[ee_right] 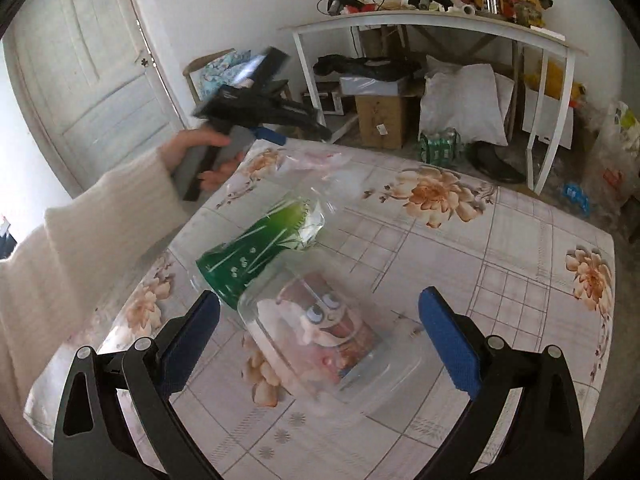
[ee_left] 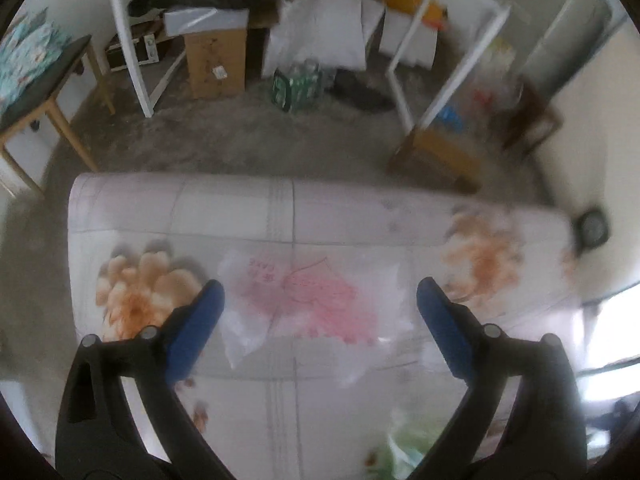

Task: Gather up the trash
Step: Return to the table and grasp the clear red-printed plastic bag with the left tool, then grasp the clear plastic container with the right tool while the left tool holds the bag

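My worry here is the clear plastic box (ee_right: 320, 344): it looks slick and light, so I judge it could skid across the tabletop (ee_right: 520, 264) or crumple if I close on it off-centre. It lies just ahead of my right tongs (ee_right: 320, 332), with the green cup (ee_right: 256, 252) beside it on the far side. Those tongs stand wide open, holding nothing. My left tongs (ee_left: 320, 320) are equally wide and empty above the pink-printed plastic bag (ee_left: 312, 300), farther from the box.
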